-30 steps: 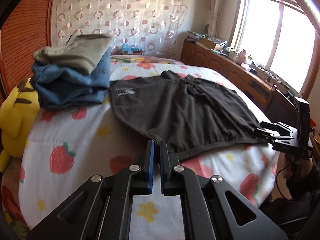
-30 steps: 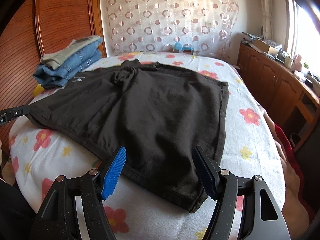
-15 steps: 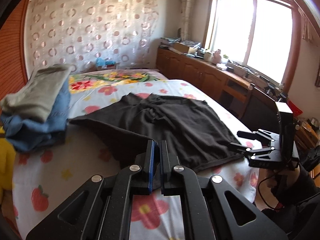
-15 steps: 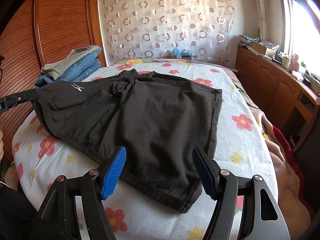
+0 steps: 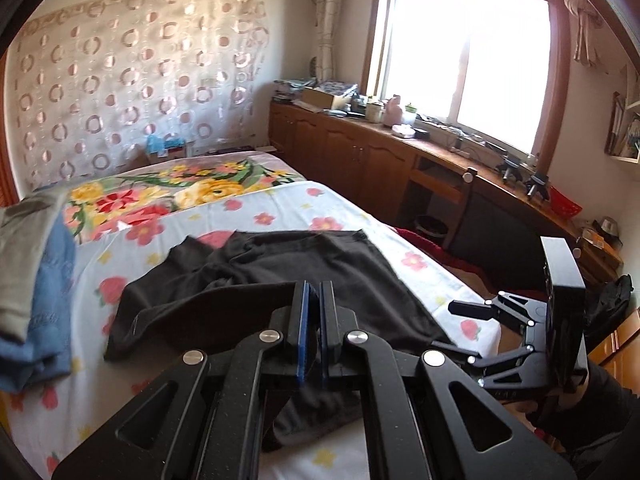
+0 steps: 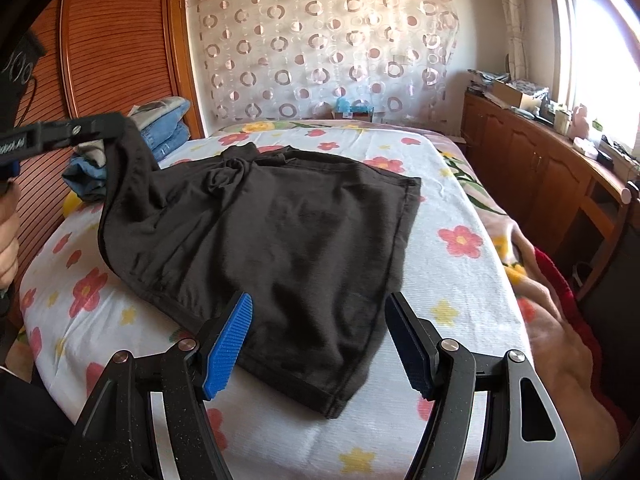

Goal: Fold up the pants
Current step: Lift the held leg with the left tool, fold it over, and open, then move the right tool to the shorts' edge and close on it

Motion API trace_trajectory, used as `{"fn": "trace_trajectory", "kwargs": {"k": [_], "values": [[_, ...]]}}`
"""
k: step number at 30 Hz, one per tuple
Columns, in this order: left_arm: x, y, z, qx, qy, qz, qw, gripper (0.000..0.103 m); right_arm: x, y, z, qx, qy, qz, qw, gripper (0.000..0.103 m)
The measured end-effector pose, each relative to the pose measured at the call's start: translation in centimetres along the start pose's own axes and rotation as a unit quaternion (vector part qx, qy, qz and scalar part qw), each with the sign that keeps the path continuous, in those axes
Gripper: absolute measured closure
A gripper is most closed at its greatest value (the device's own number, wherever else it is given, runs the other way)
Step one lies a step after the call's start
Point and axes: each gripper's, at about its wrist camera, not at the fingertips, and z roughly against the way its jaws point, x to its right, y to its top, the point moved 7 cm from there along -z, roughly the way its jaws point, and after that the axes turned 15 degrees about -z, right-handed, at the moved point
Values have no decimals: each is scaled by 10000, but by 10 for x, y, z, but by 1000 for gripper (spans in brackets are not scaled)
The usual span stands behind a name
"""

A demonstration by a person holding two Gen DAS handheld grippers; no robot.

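Note:
Black pants (image 6: 280, 232) lie spread on the flowered bed sheet (image 6: 452, 280). My left gripper (image 5: 314, 292) is shut on their left corner and holds it raised, so the cloth hangs from the jaws over the rest of the pants (image 5: 320, 256). The right wrist view shows that same left gripper (image 6: 116, 124) at the upper left, with fabric draping down from it. My right gripper (image 6: 320, 320) stands open just above the pants' near hem, with nothing between its blue pads (image 6: 228, 348). From the left wrist it appears as the right gripper (image 5: 448, 326) at the bed's right edge.
A stack of folded jeans and a grey garment (image 6: 160, 128) sits at the bed's far left, beside a yellow plush toy (image 6: 72, 202). Wooden cabinets (image 6: 540, 168) run along the right wall under the window. A red blanket (image 6: 560, 280) lies at the bed's right side.
My left gripper has risen and swung toward the right with the pants' corner, lifting that side off the sheet and over the rest. The right gripper has stayed put, open.

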Motion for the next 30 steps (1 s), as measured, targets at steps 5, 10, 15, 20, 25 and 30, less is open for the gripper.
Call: {"fn": "trace_trajectory", "kwargs": {"k": [5,10,15,20,25,30], "values": [[15,20,-15,-5,-248,-96,9996,97,8,5,3,58,4,-101,9999,32],[33,35,-40,-90,-384,-289,9988,97,12,5,7,91,-22,-126,9999,32],[43,31,-52,-256,-350,-375,9984,97,23,7,9,125,-70,-201,9997,32],[41,17,-51,-425,-191,-402,9981,76,33,6,8,128,-106,-312,9994,32],[24,3,-42,-440,5,-277,9986,39,32,7,5,109,-84,-368,9992,32],[6,-22,-38,-610,188,-128,9979,30,28,12,2,124,13,-313,9994,38]]}}
